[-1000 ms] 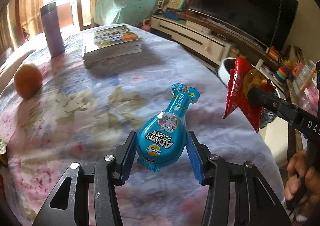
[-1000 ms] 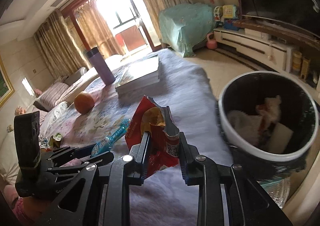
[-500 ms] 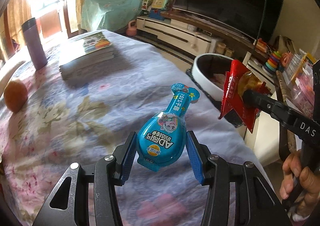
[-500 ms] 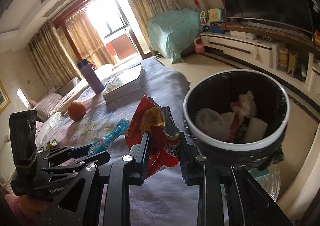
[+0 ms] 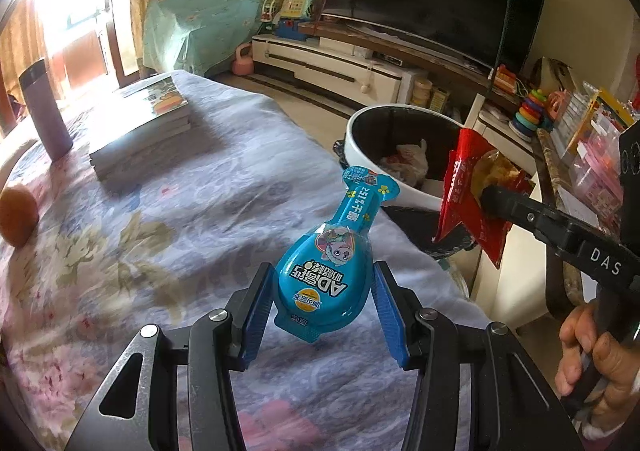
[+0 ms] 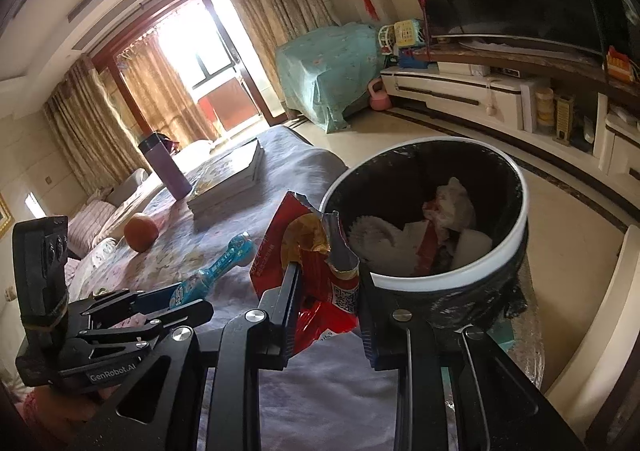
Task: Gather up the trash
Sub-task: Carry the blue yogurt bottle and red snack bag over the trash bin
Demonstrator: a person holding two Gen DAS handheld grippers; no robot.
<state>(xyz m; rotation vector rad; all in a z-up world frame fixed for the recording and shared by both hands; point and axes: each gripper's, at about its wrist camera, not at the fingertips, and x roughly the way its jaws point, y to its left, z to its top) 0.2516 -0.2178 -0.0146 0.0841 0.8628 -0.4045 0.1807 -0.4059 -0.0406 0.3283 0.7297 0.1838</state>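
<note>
Both tools carrying trash toward the bin

Left tool (image 5: 322, 305) clamps the blue wrapper (image 5: 328, 271); right tool (image 6: 326, 305) pinches the red bag (image 6: 310, 263), bin (image 6: 516, 187) just ahead for dropping.

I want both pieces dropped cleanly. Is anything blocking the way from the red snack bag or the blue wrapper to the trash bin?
Nothing visible does. The trash bin stands open-topped just beyond the red snack bag in the right claw; the blue wrapper in the left claw has open air ahead.
</note>
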